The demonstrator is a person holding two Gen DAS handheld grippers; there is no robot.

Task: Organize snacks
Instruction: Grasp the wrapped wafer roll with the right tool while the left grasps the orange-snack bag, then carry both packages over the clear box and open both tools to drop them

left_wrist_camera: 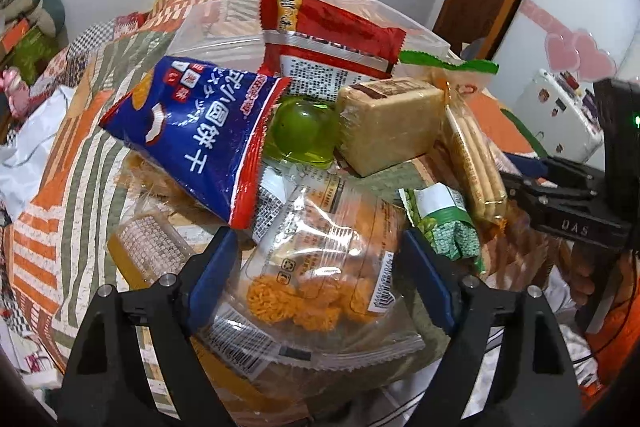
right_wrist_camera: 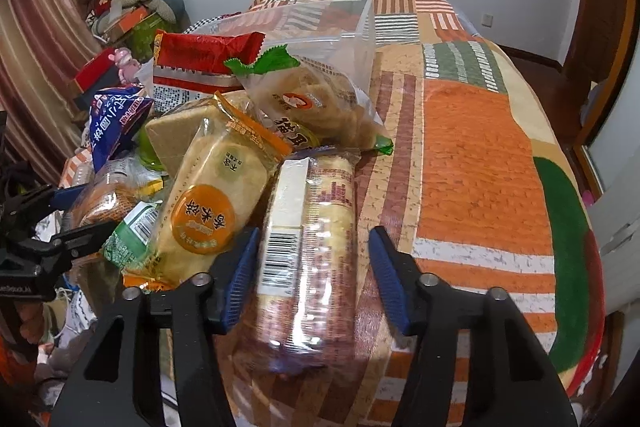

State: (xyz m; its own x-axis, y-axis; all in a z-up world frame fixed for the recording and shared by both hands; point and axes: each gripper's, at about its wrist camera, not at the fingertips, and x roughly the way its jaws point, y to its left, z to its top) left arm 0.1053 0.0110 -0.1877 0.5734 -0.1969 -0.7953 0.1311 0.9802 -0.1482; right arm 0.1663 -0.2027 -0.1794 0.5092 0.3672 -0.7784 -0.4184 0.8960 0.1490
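A heap of snack packs lies on a patchwork bedspread (right_wrist_camera: 480, 131). My left gripper (left_wrist_camera: 318, 263) is open, its blue pads either side of a clear bag of orange noodle bites (left_wrist_camera: 316, 267). Beyond lie a blue cracker bag (left_wrist_camera: 200, 131), a green jelly cup (left_wrist_camera: 300, 131), a tan cake block (left_wrist_camera: 392, 123), a red pack (left_wrist_camera: 332, 31) and a small green pack (left_wrist_camera: 444, 227). My right gripper (right_wrist_camera: 312, 259) is open around a long biscuit roll (right_wrist_camera: 312, 227). Beside it lie an orange rice-cake pack (right_wrist_camera: 216, 195) and a green-edged biscuit bag (right_wrist_camera: 320, 103).
A clear plastic bin (right_wrist_camera: 344, 27) stands behind the heap, also in the left wrist view (left_wrist_camera: 224, 27). The right gripper shows at the right edge of the left wrist view (left_wrist_camera: 560, 195). Clutter and boxes (right_wrist_camera: 120, 23) sit far left by the curtain. The bedspread's right side is bare.
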